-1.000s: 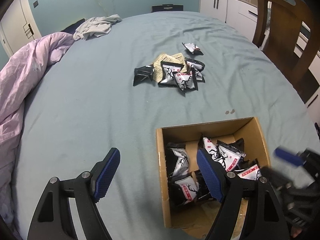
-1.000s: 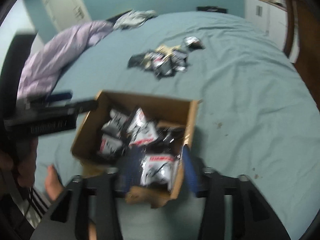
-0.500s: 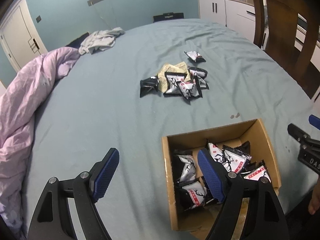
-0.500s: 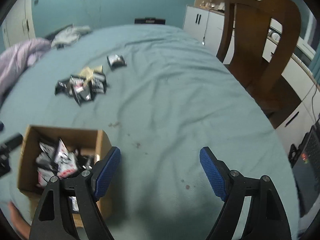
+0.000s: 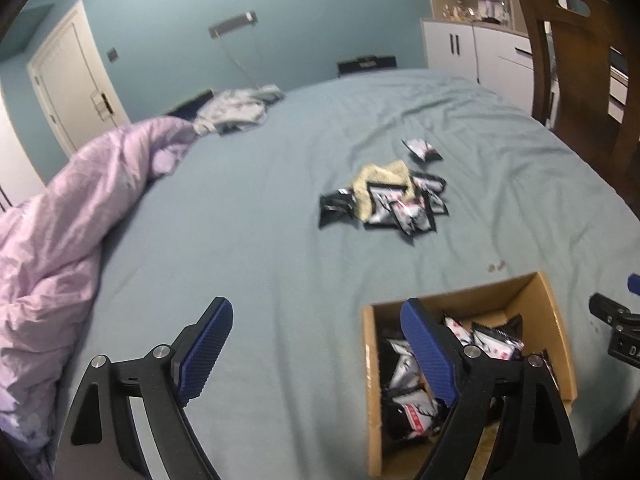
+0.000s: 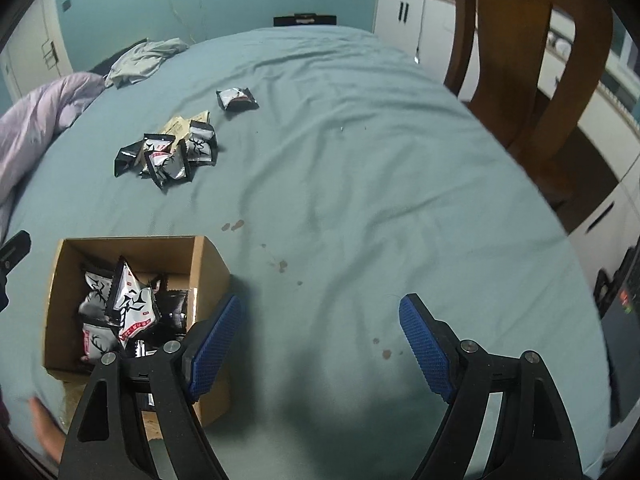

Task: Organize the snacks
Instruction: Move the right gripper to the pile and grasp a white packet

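Hovering between picks, by the look of it: both claws empty and spread wide above the bed (image 6: pixel 360 160). Left claw (image 5: pixel 320 356) released, nothing between the blue pads (image 5: pixel 206 354), right-hand pad hanging over the near-left part of the cardboard box (image 5: pixel 552 300). Right claw (image 6: pixel 320 348) likewise released, poised over bare sheet just right of the same box (image 6: pixel 208 264) (left pad overlapping the box's near corner in this view).

Box sitting at the near edge of the bed, already holding a good heap of black-and-white snack packets (image 6: pixel 128 304). Still loose farther up the sheet: a small pile of packets (image 6: pixel 172 152) resting partly on a tan wrapper (image 5: pixel 380 176), plus one lone packet (image 6: pixel 237 99) just beyond the pile. Roughly past the halfway mark, judging by the counts.

Next move, most likely: reaching forward to the loose pile, well apart from either claw. Calls for lowering over a single packet at the pile's edge, pinching a crimped edge or the puffed middle, and keeping clear of neighbours overlapping it. Soft sheet underneath, so easy to snag cloth along with foil. Lilac duvet (image 5: pixel 60 220) well off to the left, no obstacle.
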`<action>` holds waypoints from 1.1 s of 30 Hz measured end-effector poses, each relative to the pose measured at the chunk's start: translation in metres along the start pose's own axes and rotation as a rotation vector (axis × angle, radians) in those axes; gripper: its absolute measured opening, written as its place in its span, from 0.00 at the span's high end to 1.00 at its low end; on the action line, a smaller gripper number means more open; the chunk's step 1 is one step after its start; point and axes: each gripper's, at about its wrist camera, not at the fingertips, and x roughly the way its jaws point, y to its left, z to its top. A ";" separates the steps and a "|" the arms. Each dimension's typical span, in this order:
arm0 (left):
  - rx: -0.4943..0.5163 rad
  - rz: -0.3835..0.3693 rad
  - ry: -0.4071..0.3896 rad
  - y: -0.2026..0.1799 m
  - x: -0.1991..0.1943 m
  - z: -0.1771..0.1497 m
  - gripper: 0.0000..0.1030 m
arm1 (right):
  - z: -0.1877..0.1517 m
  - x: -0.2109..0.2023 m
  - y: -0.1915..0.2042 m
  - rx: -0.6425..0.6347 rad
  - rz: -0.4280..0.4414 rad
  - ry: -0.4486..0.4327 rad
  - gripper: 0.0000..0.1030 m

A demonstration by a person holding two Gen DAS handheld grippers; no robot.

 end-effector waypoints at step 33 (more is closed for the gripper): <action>-0.045 -0.207 0.161 0.013 0.026 0.008 0.07 | 0.151 0.118 0.104 -0.115 0.283 0.319 0.21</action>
